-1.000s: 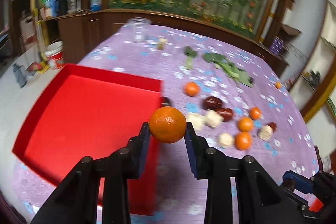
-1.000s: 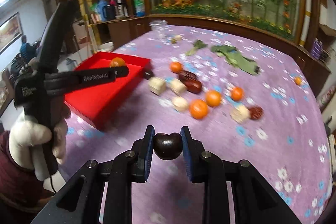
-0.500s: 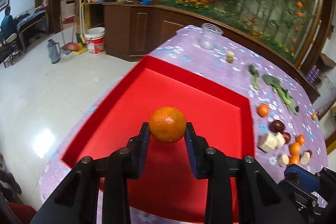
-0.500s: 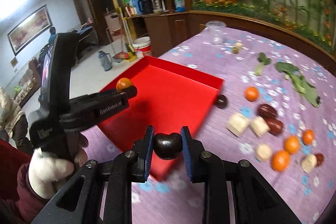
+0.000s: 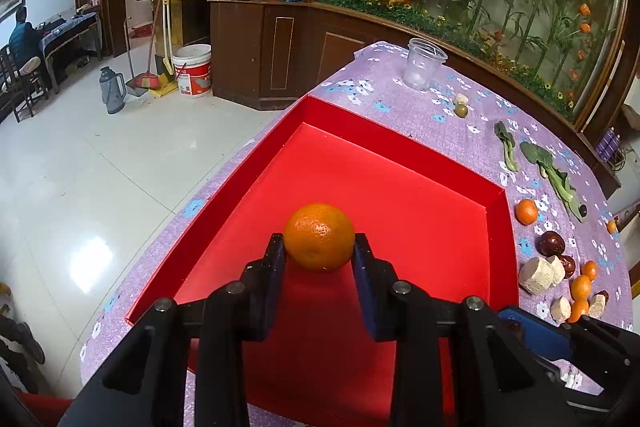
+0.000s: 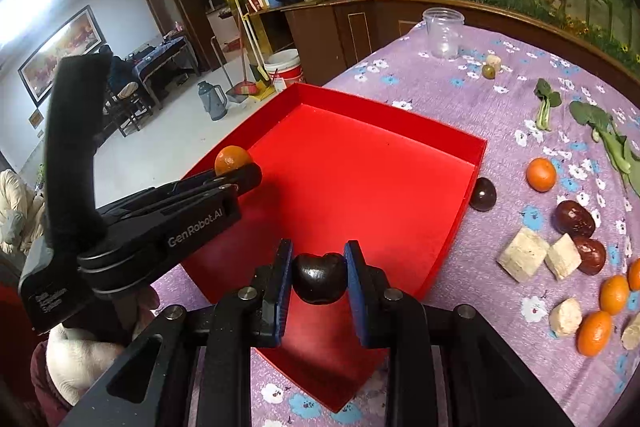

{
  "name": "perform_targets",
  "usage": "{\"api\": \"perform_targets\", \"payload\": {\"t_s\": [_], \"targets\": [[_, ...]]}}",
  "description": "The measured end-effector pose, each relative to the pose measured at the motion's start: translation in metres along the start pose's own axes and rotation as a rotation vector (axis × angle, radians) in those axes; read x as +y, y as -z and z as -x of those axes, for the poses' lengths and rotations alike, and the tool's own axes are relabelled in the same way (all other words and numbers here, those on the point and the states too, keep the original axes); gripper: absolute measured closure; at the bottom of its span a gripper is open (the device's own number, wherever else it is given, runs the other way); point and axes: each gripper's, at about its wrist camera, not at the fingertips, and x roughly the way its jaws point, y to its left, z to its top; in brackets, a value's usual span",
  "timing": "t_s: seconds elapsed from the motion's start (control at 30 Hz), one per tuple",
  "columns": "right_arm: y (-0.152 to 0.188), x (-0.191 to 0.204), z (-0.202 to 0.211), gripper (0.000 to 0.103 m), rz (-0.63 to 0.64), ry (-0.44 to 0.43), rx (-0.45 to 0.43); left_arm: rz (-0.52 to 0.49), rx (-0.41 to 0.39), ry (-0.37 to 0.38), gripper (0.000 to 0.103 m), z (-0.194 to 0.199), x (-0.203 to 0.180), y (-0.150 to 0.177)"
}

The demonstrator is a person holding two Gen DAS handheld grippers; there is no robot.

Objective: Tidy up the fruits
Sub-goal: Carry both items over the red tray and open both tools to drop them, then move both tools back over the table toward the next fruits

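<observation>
My left gripper point(image 5: 319, 255) is shut on an orange point(image 5: 319, 237) and holds it over the near part of the red tray point(image 5: 404, 147). The same gripper point(image 6: 240, 175) with the orange point(image 6: 232, 159) shows at the left in the right wrist view. My right gripper point(image 6: 319, 277) is shut on a dark round fruit point(image 6: 319, 277) above the near corner of the red tray point(image 6: 400, 119). The tray's floor is bare. More oranges point(image 6: 541, 174), dark fruits point(image 6: 483, 194) and pale cubes point(image 6: 522, 254) lie on the purple cloth to the right of the tray.
A clear plastic cup point(image 5: 424, 63) stands at the table's far end. Green leaves point(image 6: 600, 131) lie at the far right. The table edge drops to a tiled floor point(image 5: 100, 167) on the left, with a bucket point(image 5: 193, 69) and a wooden cabinet point(image 5: 272, 55) beyond.
Both grippers have swung left from the scattered fruit to above the red tray, each still holding its fruit. The tray now fills the middle of both views.
</observation>
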Motion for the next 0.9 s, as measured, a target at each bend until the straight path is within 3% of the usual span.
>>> {"api": "perform_targets", "payload": {"t_s": [0.2,0.33,0.63,0.73,0.8,0.9], "targets": [[0.002,-0.002,-0.007,0.073,-0.012,-0.018,0.009,0.019,0.017,0.012,0.069,-0.003,0.002,-0.001],[0.002,-0.002,-0.005,0.073,-0.016,-0.027,0.002,0.050,0.009,0.031,0.052,0.001,0.007,-0.004],[0.004,-0.011,0.011,0.072,-0.059,-0.046,-0.026,0.098,0.004,0.068,0.039,0.014,0.011,-0.009],[0.004,-0.022,0.024,0.059,-0.111,-0.062,-0.056,0.158,0.014,0.107,0.025,0.018,0.018,-0.010],[0.005,-0.030,0.034,0.047,-0.142,-0.070,-0.080,0.190,0.021,0.120,0.022,0.019,0.021,-0.010],[0.006,-0.039,0.043,0.045,-0.178,-0.087,-0.096,0.228,0.027,0.137,0.021,0.023,0.022,-0.008]]}}
